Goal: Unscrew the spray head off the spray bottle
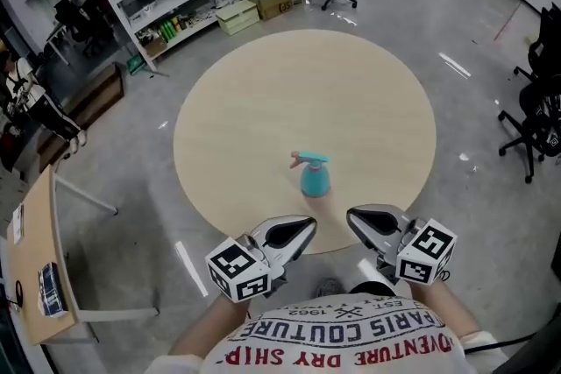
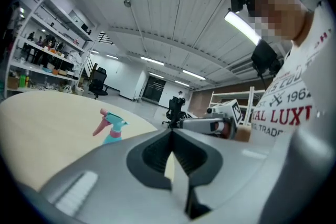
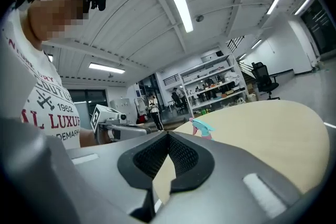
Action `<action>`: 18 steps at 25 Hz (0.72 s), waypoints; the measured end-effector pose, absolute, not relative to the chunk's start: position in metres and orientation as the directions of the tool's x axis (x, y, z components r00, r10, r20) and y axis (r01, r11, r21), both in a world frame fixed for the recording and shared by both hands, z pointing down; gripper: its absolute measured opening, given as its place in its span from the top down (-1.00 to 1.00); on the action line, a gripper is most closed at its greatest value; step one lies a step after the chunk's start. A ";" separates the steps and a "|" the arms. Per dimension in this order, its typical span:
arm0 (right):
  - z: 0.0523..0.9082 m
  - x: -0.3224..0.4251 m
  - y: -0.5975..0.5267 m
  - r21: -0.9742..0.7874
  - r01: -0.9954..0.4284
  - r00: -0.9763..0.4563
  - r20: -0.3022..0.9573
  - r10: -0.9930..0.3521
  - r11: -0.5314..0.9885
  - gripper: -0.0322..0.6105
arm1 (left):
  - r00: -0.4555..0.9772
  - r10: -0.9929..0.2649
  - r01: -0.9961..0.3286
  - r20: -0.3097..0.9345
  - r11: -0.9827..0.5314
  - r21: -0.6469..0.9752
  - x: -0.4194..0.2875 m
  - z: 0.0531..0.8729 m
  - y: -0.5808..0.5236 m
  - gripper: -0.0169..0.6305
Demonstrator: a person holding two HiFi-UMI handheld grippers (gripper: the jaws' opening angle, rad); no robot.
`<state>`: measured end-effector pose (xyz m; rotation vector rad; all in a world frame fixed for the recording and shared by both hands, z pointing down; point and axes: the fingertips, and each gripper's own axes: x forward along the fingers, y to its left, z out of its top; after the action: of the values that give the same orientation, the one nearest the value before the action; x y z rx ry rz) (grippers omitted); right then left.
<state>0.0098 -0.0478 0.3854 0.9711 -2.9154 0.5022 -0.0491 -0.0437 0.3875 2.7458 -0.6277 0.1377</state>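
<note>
Just ahead of my fingers, btwn both tips but not touching, bottle stands upright on table. L gripper & R gripper: fingers together, empty.

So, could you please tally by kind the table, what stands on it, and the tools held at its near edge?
Round table: 1
Spray bottle: 1
Hand-held gripper: 2, left hand-held gripper and right hand-held gripper
Total: 4
</note>
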 end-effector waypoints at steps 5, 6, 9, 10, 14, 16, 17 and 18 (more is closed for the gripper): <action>0.388 0.003 -0.058 -0.264 -0.544 -0.838 0.118 -0.533 0.797 0.90 | 0.889 -0.408 -0.455 0.208 -0.838 0.301 -0.048 0.406 -0.064 0.94; 0.389 0.002 -0.060 -0.249 -0.534 -0.845 0.120 -0.521 0.808 0.90 | 0.887 -0.408 -0.458 0.215 -0.834 0.308 -0.048 0.410 -0.067 0.94; 0.395 -0.001 -0.068 -0.235 -0.522 -0.853 0.135 -0.504 0.820 0.90 | 0.874 -0.422 -0.481 0.242 -0.823 0.301 -0.050 0.421 -0.079 0.94; 0.398 0.001 -0.072 -0.247 -0.519 -0.855 0.134 -0.501 0.819 0.90 | 0.869 -0.426 -0.489 0.253 -0.819 0.300 -0.050 0.425 -0.084 0.94; 0.411 0.012 -0.094 -0.270 -0.520 -0.854 0.138 -0.501 0.810 0.90 | 0.852 -0.423 -0.510 0.308 -0.803 0.309 -0.049 0.452 -0.106 0.85; 0.420 0.012 -0.104 -0.286 -0.522 -0.852 0.140 -0.504 0.803 0.90 | 0.828 -0.432 -0.537 0.358 -0.794 0.284 -0.054 0.469 -0.119 0.61; 0.425 0.011 -0.106 -0.303 -0.521 -0.852 0.139 -0.504 0.798 0.90 | 0.814 -0.441 -0.552 0.378 -0.790 0.267 -0.057 0.477 -0.126 0.52; 0.429 0.010 -0.107 -0.318 -0.519 -0.854 0.141 -0.501 0.794 0.90 | 0.802 -0.451 -0.564 0.390 -0.787 0.249 -0.059 0.485 -0.132 0.43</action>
<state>0.0097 -0.1072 0.4288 0.8332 -2.9282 0.5412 -0.0589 -0.1324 0.4847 2.6347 -0.7700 0.4436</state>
